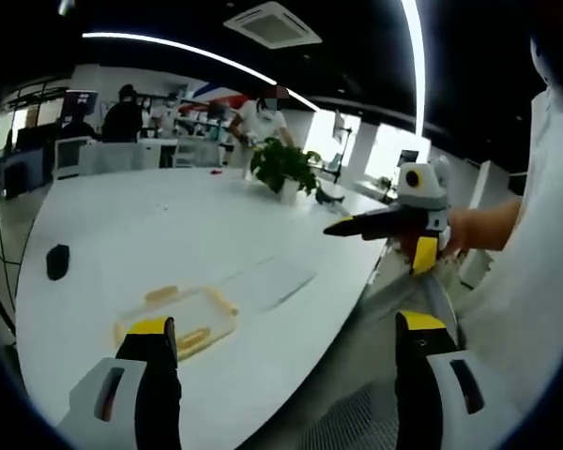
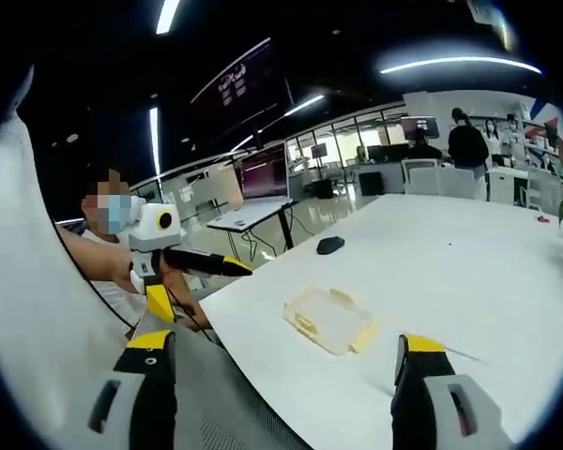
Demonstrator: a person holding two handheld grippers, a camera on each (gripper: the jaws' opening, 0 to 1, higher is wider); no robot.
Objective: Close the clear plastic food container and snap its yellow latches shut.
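- Yellow-tipped jaws of the left gripper [image 1: 286, 336] and right gripper [image 2: 281, 354] stand spread wide, holding nothing
- Clear food container [image 1: 176, 322] lies flat on the white table [image 1: 150, 234], ahead of both, nearer the left
- Its long axis runs along the table edge

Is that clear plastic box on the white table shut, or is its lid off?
Cannot tell. The box lies flat on the table, yellow latches at its edges, but it is too small and blurred to show whether they are snapped.
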